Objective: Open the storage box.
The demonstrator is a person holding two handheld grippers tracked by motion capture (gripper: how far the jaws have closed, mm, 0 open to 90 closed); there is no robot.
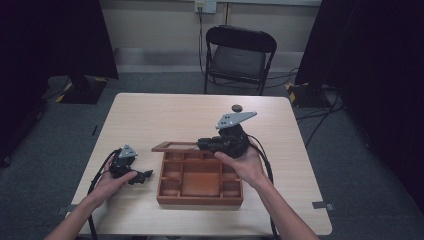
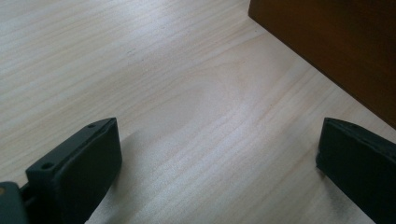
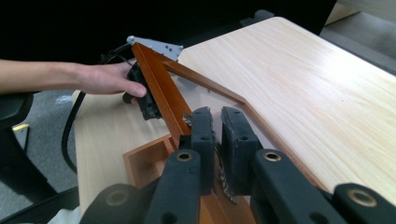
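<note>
Lid's hanging on one pinch, could easily slip

Right gripper (image 3: 215, 122) fingers clamp the lid (image 1: 176, 146) rim over the box (image 1: 200, 200); left gripper (image 2: 219, 158) fingers gape empty on the counter (image 1: 150, 115), bracing nothing.

The high view looks forward and down from above the table's (image 1: 150, 115) near edge. The left gripper view skims the tabletop closely, catching the wooden box's (image 2: 336, 46) wall upper right. The right gripper view looks along the box lid (image 3: 159, 88), also shared with the high view.
</note>
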